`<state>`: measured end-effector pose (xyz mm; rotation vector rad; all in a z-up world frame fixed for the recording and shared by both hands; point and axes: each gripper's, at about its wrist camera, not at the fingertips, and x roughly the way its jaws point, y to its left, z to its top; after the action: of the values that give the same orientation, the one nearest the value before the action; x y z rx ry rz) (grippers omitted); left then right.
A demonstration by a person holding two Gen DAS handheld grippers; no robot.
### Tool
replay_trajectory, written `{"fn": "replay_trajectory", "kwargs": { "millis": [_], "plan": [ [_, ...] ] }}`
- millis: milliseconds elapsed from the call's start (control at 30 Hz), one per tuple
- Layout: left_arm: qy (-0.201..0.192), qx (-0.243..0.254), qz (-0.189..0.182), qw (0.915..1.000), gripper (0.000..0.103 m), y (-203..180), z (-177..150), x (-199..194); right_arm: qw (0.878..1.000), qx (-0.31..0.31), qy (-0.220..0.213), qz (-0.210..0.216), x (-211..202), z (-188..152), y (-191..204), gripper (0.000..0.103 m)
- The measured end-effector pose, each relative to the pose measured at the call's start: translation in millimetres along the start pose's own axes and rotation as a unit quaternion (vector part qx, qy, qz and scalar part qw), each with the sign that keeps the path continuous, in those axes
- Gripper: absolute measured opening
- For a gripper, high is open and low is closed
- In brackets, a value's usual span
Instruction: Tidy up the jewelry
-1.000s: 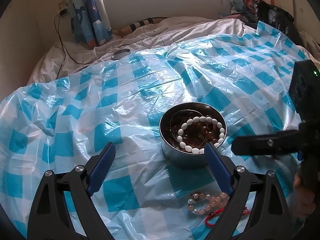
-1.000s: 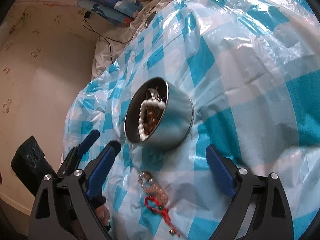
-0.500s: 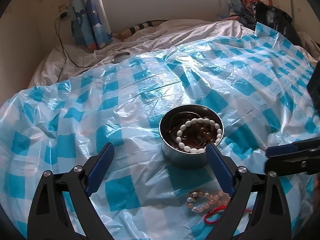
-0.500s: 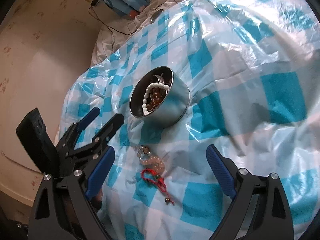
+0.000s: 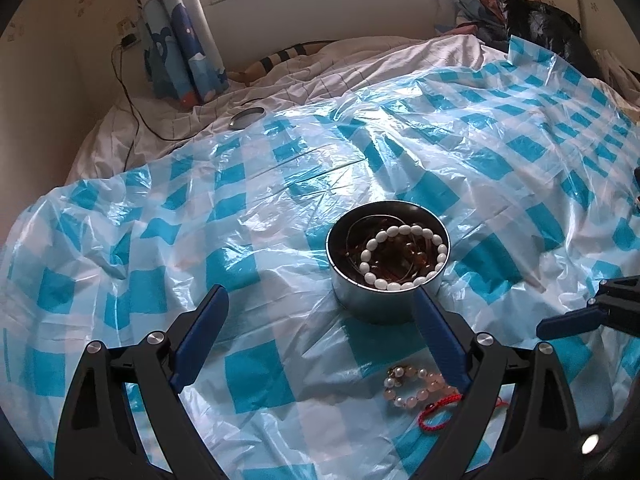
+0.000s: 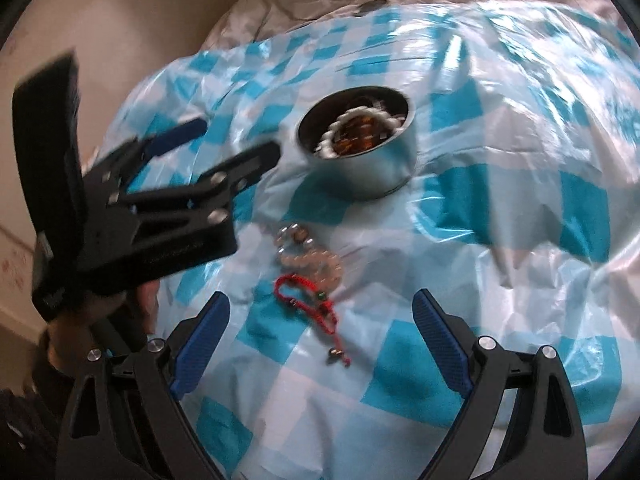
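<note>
Jewelry split between two spots on the bed (image 5: 360, 64), over a blue-and-white checked plastic sheet (image 5: 280, 184): most already gathered in a round metal tin (image 5: 386, 264), with a white bead bracelet (image 5: 400, 256) lying on top of amber-brown beads and thin wire bangles. Just in front of the tin, apart from it, a pale pink bead bracelet (image 6: 316, 260) and a red cord bracelet (image 6: 316, 300) touching each other, loose on the plastic. Likely mid-task, between placements, two pieces left to collect. Left gripper (image 5: 320, 344) spread wide and empty, low over the sheet beside the tin. Right gripper (image 6: 320, 340) likewise spread and empty, facing the red cord. Next move probably a descent onto the cord or the pink beads, needing a low pinch without catching the slippery, wrinkled plastic, then a lift over the tin's rim.
</note>
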<state>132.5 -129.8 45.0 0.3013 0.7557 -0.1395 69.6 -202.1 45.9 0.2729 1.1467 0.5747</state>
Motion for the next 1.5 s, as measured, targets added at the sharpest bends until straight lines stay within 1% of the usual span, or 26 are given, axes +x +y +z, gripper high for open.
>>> {"fn": "replay_trajectory", "kwargs": {
  "millis": [133,333,500,533,600,633,667,733,767,800,867,967,1033,1100,1167,1200,1267,1300,1333,1367,1400,1433,1500],
  "plan": [
    [-0.002,0.0,0.002,1.0,0.089,3,-3,-7,1.0,-0.022,0.007,-0.015,8,-6,10,0.089],
    [-0.003,0.004,0.005,1.0,0.089,3,-6,-12,0.999,-0.035,0.015,-0.027,17,-12,18,0.089],
    [-0.003,0.005,-0.001,1.0,0.089,5,-8,-15,0.999,-0.042,0.021,-0.024,23,-13,22,0.089],
    [-0.002,0.001,-0.009,1.0,0.089,7,-8,-15,0.999,-0.043,0.024,-0.021,25,-12,22,0.089],
    [0.006,-0.008,-0.032,0.9994,0.089,11,-9,-14,0.998,-0.048,0.048,0.012,28,-12,22,0.089],
    [0.014,-0.014,-0.05,0.9985,0.089,13,-10,-13,0.997,-0.05,0.059,0.028,29,-12,22,0.089],
    [0.024,-0.025,-0.079,0.9963,0.089,17,-12,-12,0.994,-0.055,0.072,0.054,28,-13,23,0.089],
    [0.042,-0.048,-0.123,0.9904,0.089,23,-16,-8,0.99,-0.058,0.09,0.092,22,-14,21,0.089],
    [0.056,-0.066,-0.154,0.9843,0.089,28,-19,-6,0.989,-0.06,0.093,0.101,19,-15,20,0.089],
    [0.063,-0.076,-0.167,0.9811,0.089,31,-22,-4,0.989,-0.063,0.09,0.101,15,-15,18,0.089],
    [0.067,-0.093,-0.196,0.9739,0.089,35,-28,-2,0.992,-0.061,0.075,0.082,7,-13,13,0.089],
    [0.065,-0.093,-0.216,0.9698,0.089,31,-33,-2,0.997,-0.057,0.04,0.031,3,-11,8,0.089],
    [0.064,-0.091,-0.214,0.9705,0.089,29,-33,-2,0.998,-0.057,0.033,0.022,8,-10,8,0.089],
    [0.066,-0.096,-0.21,0.9708,0.089,29,-33,1,0.998,-0.058,0.014,0.018,12,-9,11,0.089],
    [0.07,-0.114,-0.206,0.9694,0.089,35,-33,4,0.998,-0.068,0.001,0.013,19,-6,15,0.089],
    [0.071,-0.121,-0.203,0.969,0.089,39,-32,6,0.997,-0.07,-0.002,0.011,22,-5,16,0.089],
    [0.072,-0.132,-0.199,0.9683,0.089,44,-32,7,0.998,-0.066,0.007,0.023,32,-4,15,0.088],
    [0.072,-0.137,-0.196,0.9683,0.089,47,-33,7,0.997,-0.067,0.019,0.032,36,-3,15,0.086],
    [0.071,-0.139,-0.194,0.9684,0.089,49,-33,7,0.996,-0.069,0.032,0.042,38,-5,15,0.069],
    [0.071,-0.139,-0.195,0.9683,0.089,50,-33,7,0.995,-0.074,0.047,0.052,39,-6,16,0.044],
    [0.071,-0.138,-0.196,0.9683,0.089,50,-33,7,0.993,-0.083,0.055,0.062,38,-7,18,0.029],
    [0.071,-0.137,-0.197,0.9681,0.089,50,-33,6,0.991,-0.098,0.061,0.067,34,-9,22,0.004],
    [0.074,-0.131,-0.205,0.9672,0.089,47,-34,7,0.987,-0.128,0.07,0.074,25,-12,31,0.004]
  ]
}}
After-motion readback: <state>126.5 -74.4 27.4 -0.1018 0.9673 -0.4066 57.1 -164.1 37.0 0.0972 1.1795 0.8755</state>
